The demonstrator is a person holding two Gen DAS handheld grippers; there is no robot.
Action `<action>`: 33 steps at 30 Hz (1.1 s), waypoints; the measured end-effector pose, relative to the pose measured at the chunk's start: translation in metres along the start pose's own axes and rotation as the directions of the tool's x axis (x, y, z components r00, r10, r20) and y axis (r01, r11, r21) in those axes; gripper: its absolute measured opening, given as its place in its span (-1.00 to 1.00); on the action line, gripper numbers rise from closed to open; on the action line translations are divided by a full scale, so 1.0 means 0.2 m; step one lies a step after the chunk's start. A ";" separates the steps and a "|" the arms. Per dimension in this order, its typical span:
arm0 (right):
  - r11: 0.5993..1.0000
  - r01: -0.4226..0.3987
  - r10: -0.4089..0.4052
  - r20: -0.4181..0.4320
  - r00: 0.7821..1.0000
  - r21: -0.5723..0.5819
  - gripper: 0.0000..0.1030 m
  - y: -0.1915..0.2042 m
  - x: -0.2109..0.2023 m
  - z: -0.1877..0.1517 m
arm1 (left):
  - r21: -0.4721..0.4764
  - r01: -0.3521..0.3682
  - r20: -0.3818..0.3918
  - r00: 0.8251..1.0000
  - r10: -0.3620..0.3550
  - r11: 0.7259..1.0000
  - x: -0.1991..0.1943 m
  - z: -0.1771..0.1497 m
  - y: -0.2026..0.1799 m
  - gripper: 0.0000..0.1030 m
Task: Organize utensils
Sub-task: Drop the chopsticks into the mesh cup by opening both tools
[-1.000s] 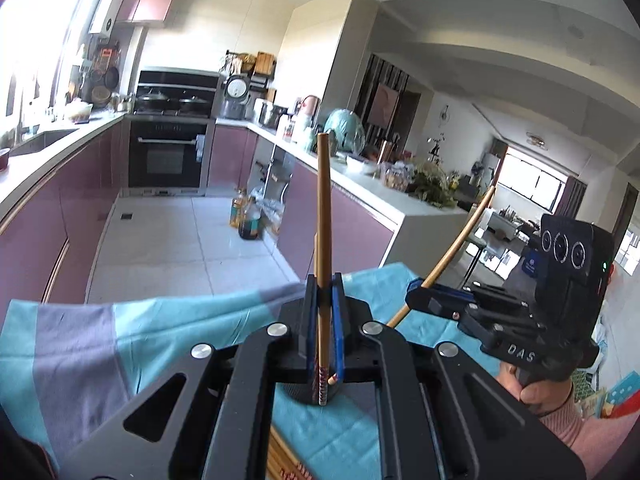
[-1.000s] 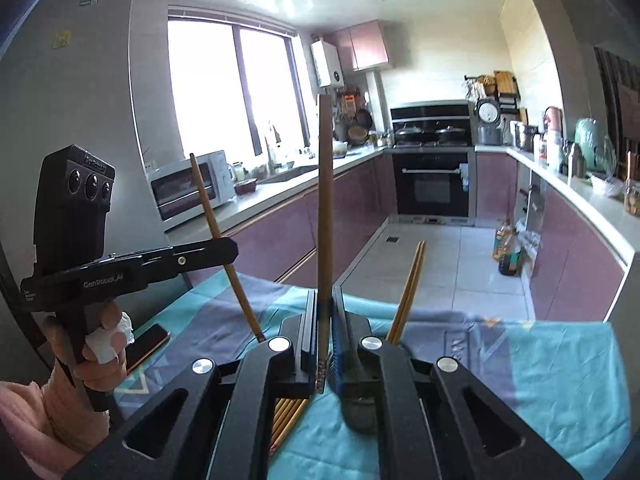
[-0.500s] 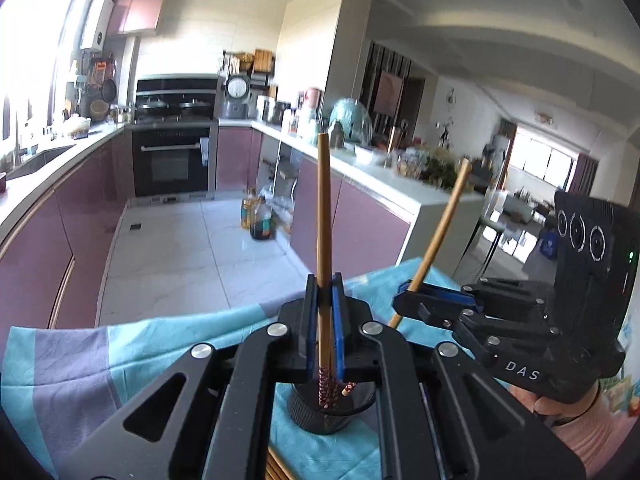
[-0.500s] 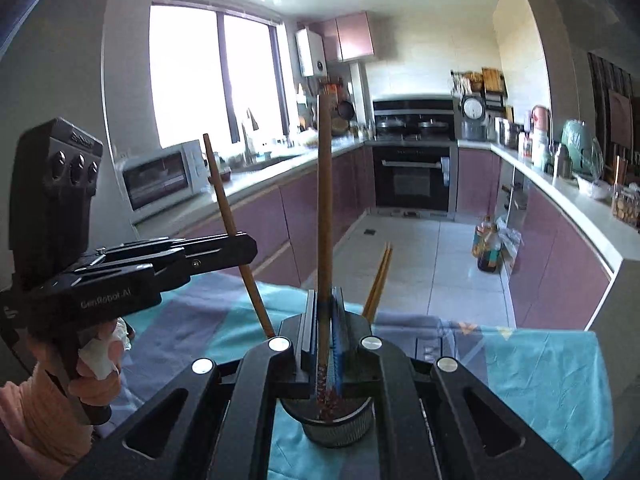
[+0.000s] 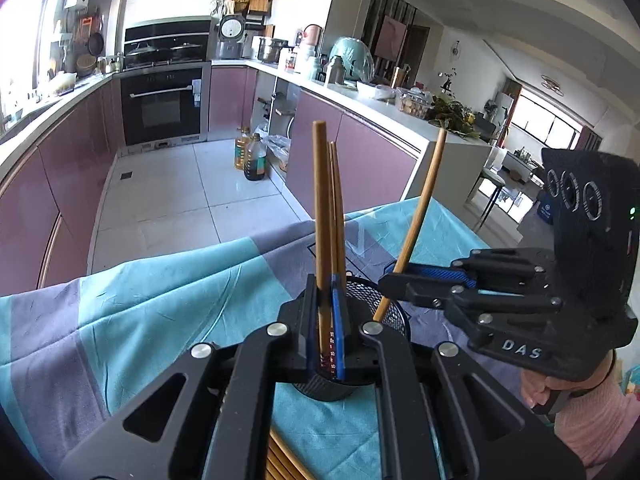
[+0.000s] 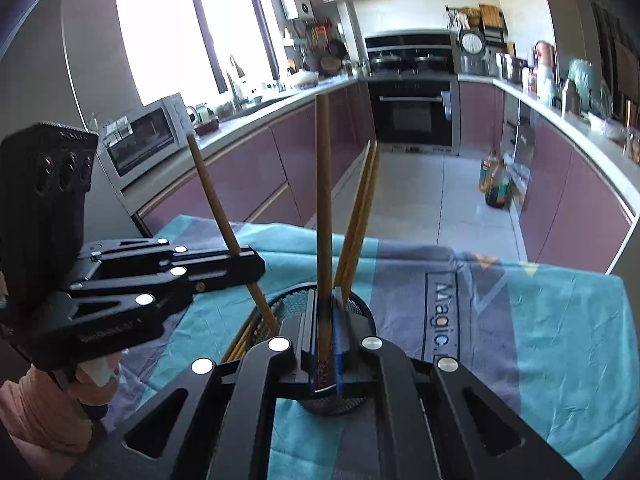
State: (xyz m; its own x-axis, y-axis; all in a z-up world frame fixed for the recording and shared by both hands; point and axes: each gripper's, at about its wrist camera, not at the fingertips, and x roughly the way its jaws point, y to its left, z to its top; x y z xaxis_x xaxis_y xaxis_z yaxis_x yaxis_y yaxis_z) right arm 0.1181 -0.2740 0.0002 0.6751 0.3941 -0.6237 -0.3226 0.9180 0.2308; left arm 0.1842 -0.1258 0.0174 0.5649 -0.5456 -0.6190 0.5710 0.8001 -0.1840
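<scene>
Table under a teal and grey cloth (image 5: 160,304); black mesh holder (image 6: 296,304) standing on it, loose chopsticks (image 5: 280,460) alongside

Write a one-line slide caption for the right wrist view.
Both claws lower chopsticks into the mesh holder: right claw grips one upright, left claw another, tilted.

A: The holder (image 5: 394,312)?
B: Black mesh cup, upright on the cloth, two chopsticks (image 5: 336,200) leaning inside.
A: The others?
B: One chopstick (image 5: 320,208) held upright over the cup, another (image 5: 420,216) tilted, tip in the cup. More lie flat (image 6: 246,338) beside it
</scene>
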 end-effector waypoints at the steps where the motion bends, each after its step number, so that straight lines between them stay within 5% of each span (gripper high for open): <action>1: 1.000 0.000 0.000 -0.004 1.000 0.004 -0.88 0.00 0.01 0.00 | -0.001 -0.006 -0.001 1.000 0.006 1.000 0.01 0.00 0.01 -0.85; 10: 0.999 0.010 -0.010 0.001 1.000 0.042 -0.84 -0.04 0.04 0.00 | -0.017 -0.033 -0.009 0.999 0.033 0.999 0.06 0.00 0.02 -0.84; 22: 0.999 0.038 -0.039 0.048 0.998 0.026 -0.64 -0.01 -0.02 -0.02 | -0.030 -0.078 0.068 0.994 0.080 0.996 -0.09 -0.09 0.04 -0.48; 33: 0.985 -0.104 0.115 0.072 0.991 -0.136 -0.20 0.26 -0.19 -0.19 | -0.031 -0.197 0.090 0.976 0.199 0.980 -0.29 -0.34 0.11 -0.01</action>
State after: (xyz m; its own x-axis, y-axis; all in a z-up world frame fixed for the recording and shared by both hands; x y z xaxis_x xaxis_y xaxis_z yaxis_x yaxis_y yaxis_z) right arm 0.0506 -0.2437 0.0075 0.6794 0.4991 -0.5379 -0.4784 0.8571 0.1910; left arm 0.1228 -0.0594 -0.0023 0.7184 -0.3956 -0.5721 0.4300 0.8991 -0.0817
